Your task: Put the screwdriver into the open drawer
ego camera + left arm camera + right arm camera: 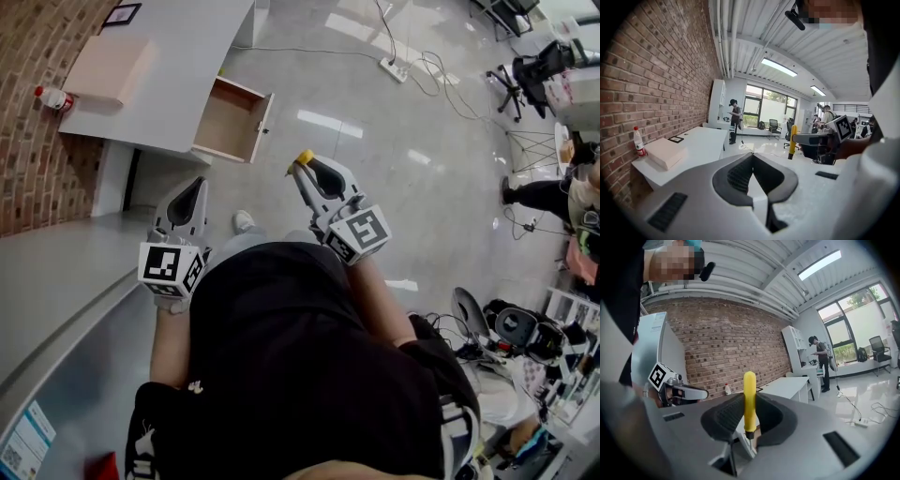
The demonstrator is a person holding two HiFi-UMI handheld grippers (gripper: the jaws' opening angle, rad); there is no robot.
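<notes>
Between right gripper (300, 169) fingers (724, 416), a yellow screwdriver (749, 397); open drawer (228, 120) well apart.

Box (106, 67) on desk (178, 66), left of drawer (230, 120)

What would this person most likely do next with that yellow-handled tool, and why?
Probably step forward and carry the right claw toward the open drawer. That claw is shut on the screwdriver, but the drawer, pulled out of the white desk, lies well ahead across the floor. The left claw is shut and empty.
</notes>
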